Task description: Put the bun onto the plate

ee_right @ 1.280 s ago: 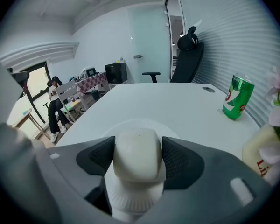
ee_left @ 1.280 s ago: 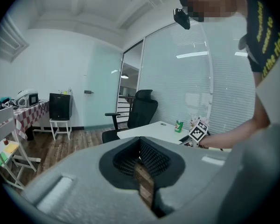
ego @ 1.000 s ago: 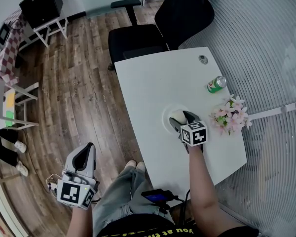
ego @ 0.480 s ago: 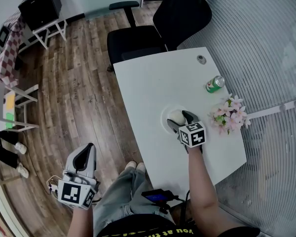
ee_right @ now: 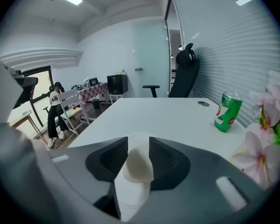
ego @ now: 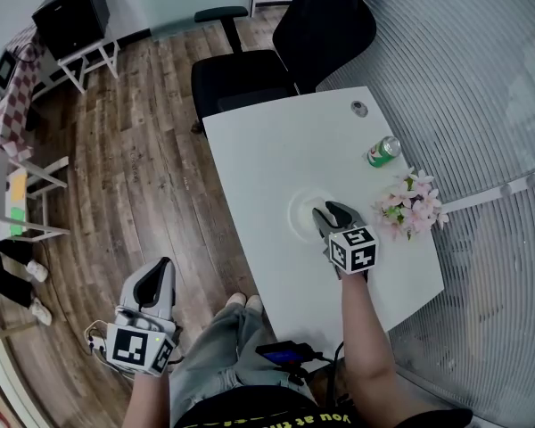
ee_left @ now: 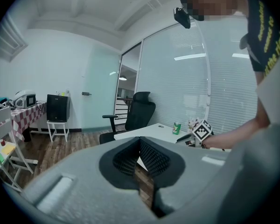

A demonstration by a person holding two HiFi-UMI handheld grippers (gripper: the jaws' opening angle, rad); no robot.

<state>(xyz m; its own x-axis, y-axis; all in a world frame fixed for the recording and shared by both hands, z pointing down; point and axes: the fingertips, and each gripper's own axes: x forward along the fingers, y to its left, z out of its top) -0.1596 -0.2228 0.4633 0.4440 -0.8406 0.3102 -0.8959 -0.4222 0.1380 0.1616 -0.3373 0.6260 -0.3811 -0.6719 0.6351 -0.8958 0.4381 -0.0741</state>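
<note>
Head view: can you find the bun [ee_right: 137, 166] in it?
— No. The right gripper [ego: 329, 211] covers it, and also covers the right side of the plate [ego: 300, 214] on the white table [ego: 267, 150]. Only the right gripper view shows it.
— Where is it there?
— Between the two ribbed pads, which both press on its sides. Those jaws have just been closing, and they now clamp the bun directly above the plate. I cannot tell whether its underside touches the plate, because the gripper's body cuts off that part.
— Which way does it point?
— It is a pale rounded lump, a little longer along the line of the jaws than across them. Its long axis runs away from the camera, toward the far table edge. Neither end looks different from the other.
— And the other tool?
— The left gripper [ee_left: 140, 147] hangs off the table over the wood floor [ego: 152, 176], pads together, nothing between them.
</note>
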